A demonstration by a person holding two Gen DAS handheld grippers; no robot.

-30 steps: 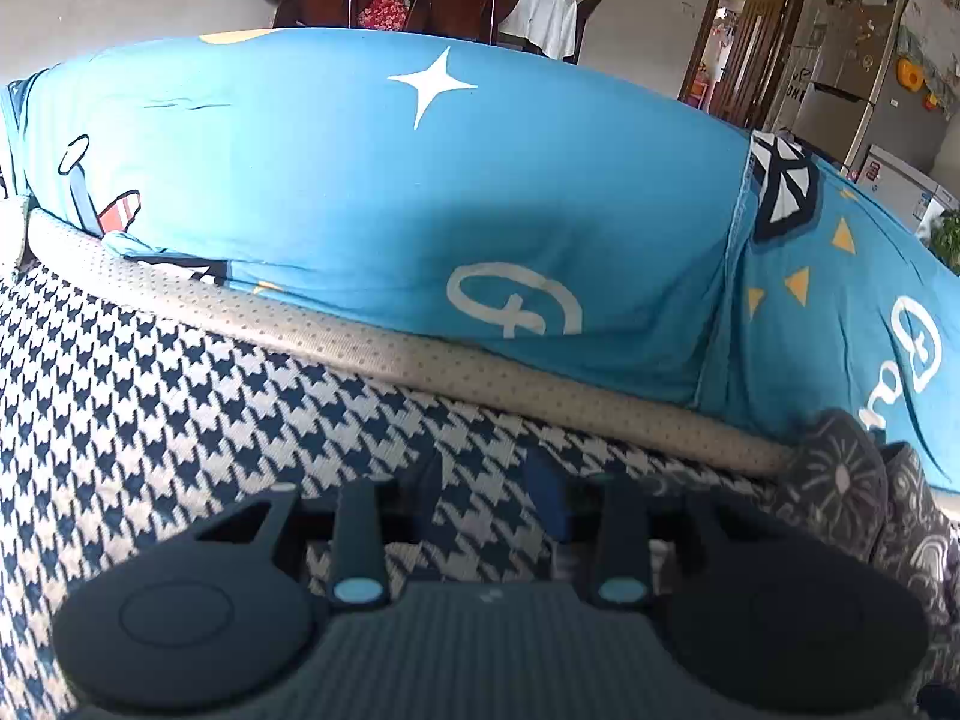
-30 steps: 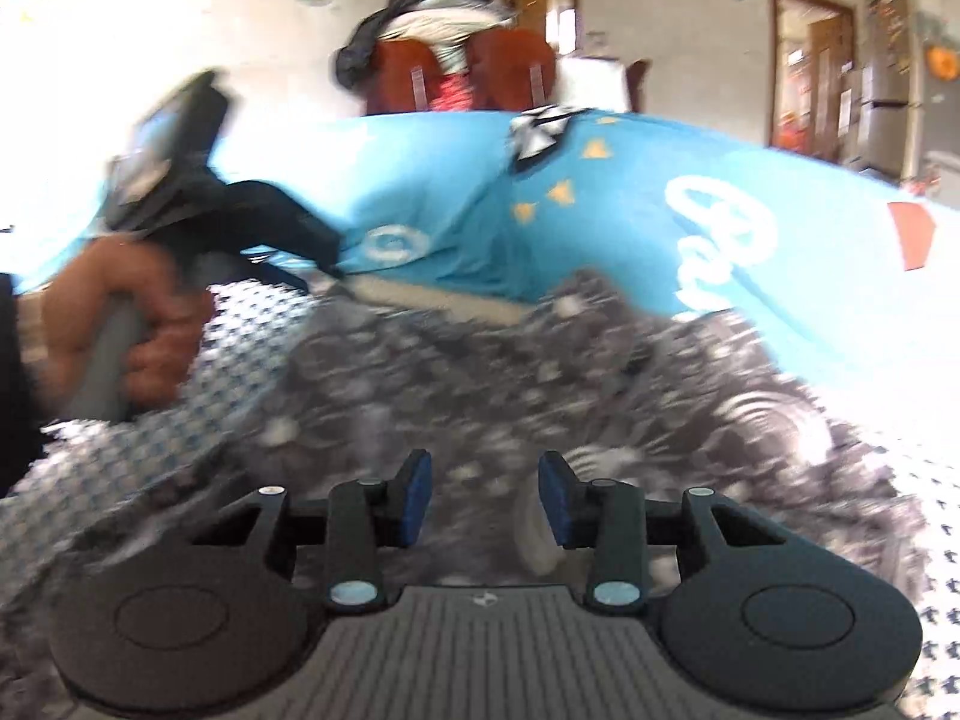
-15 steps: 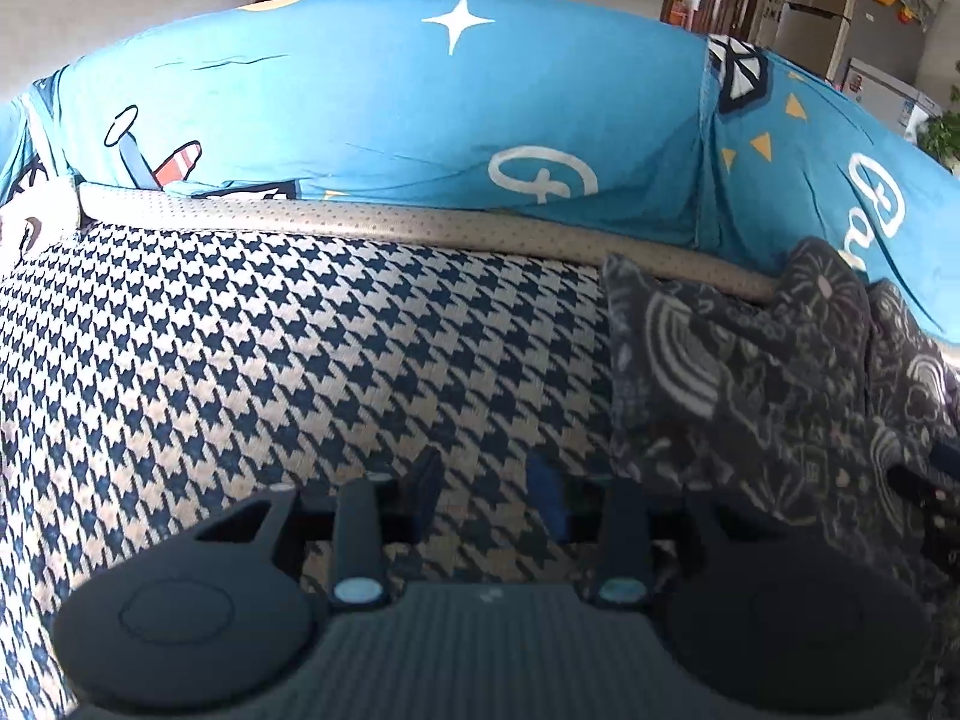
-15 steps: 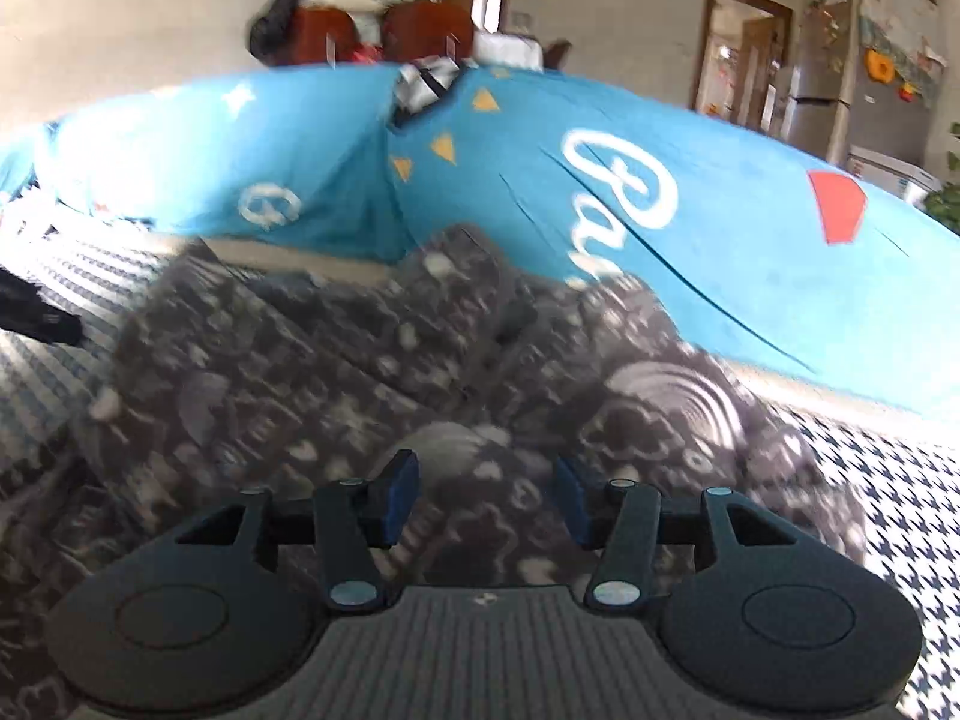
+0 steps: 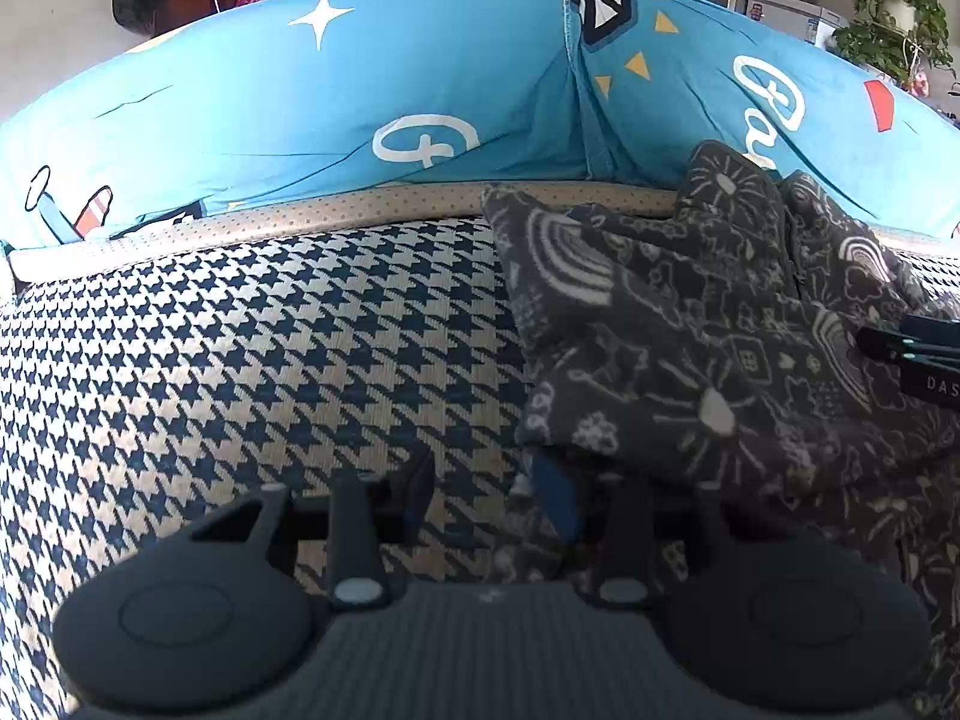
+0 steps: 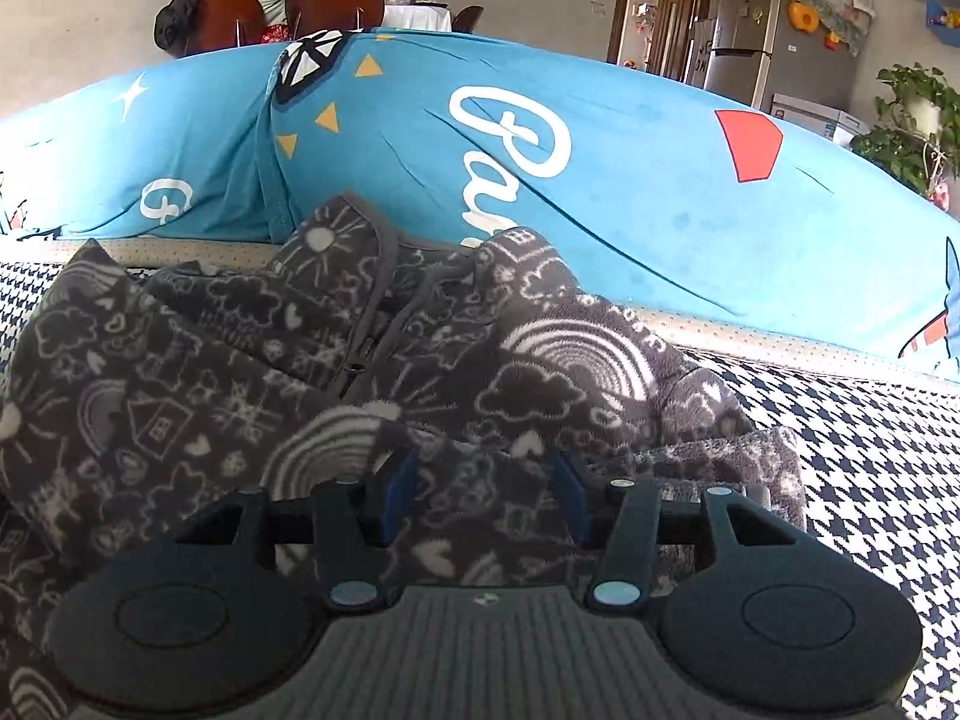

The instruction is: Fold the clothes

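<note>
Since the earlier frame the left gripper has been swung right to the fleece crumpled on the houndstooth cover, jaws opening and empty; the right gripper, spread, straddles fleece unpinched, so an edge grasp is judged next.

The left gripper hangs low over the houndstooth cover, its jaws opening, and between them is only the cover and the near edge of the dark patterned garment. This garment lies crumpled on the right, with its far edge against the blue cushions. At the right border the tip of the right gripper is over the garment
</note>
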